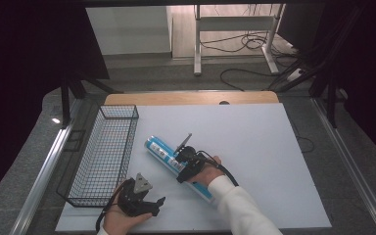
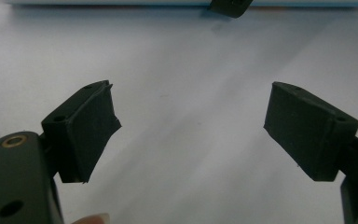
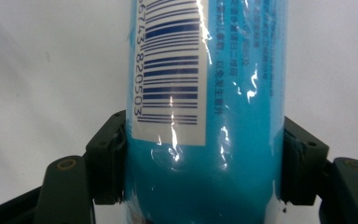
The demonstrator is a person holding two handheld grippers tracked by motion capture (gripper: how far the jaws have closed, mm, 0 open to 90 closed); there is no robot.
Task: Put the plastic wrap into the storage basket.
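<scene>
Your right claw (image 1: 185, 157) is clamped across the blue tube (image 1: 176, 168), its pads pressed flat against both sides of the barrel in the right gripper view. The tube lies on its side near the middle of the white desk (image 1: 254, 147), slanting from upper left to lower right, just right of the wire basket (image 1: 103, 154). You hold it near its middle, on the upper-left half.

Expect a long, stiff cylinder wrapped in glossy film; the shine and wrinkles around the barcode label (image 3: 170, 70) suggest a slick skin that could slip or roll in the pads. It looks moderately heavy, so a grip at the middle should keep either end from drooping. Squeeze firmly but evenly.

Your left claw (image 1: 149, 205) rests open at the desk's near edge, its rubbery black pads (image 2: 91, 128) wide apart with nothing between them.
</scene>
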